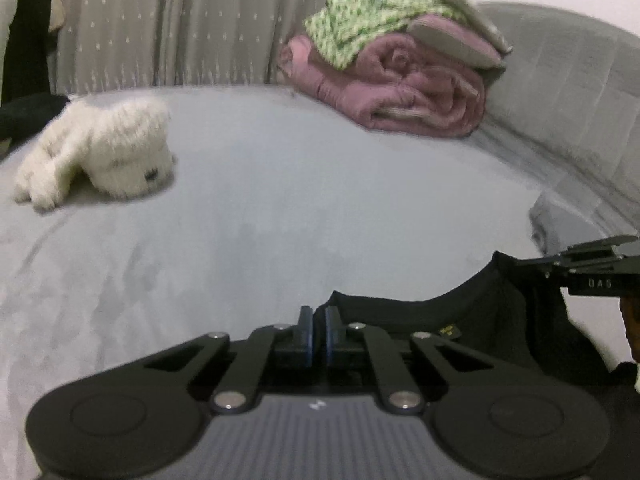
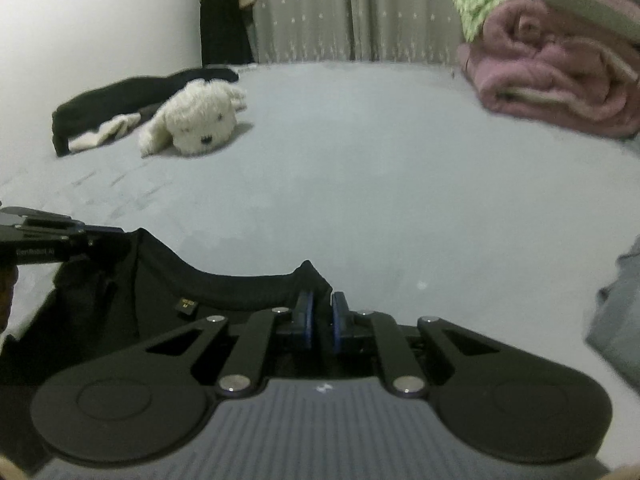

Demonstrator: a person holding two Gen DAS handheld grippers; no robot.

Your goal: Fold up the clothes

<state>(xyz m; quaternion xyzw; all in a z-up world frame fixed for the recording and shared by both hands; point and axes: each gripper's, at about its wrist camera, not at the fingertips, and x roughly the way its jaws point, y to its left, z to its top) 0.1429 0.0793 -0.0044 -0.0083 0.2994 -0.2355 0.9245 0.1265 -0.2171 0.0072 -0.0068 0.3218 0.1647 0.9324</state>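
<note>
A black garment (image 1: 460, 312) (image 2: 168, 280) with a small yellow neck label (image 2: 187, 305) hangs between my two grippers over the grey bed (image 1: 280, 200). In the left wrist view, my left gripper (image 1: 319, 320) is shut on the garment's top edge at one side of the neckline. The right gripper (image 2: 322, 308) pinches a raised peak of the same edge at the other side. Each gripper also shows from the side in the other view: the right gripper (image 1: 560, 264), and the left gripper (image 2: 100, 232) touching the garment's corner. The cloth below the neckline is hidden by the gripper bodies.
A white plush dog (image 1: 108, 152) (image 2: 200, 124) lies at the far left of the bed, with dark clothes (image 2: 132, 96) behind it. A rolled pink blanket (image 1: 408, 80) topped by green cloth sits at the far right by the grey headboard (image 1: 568, 92). A grey cloth (image 2: 616, 320) lies at the right.
</note>
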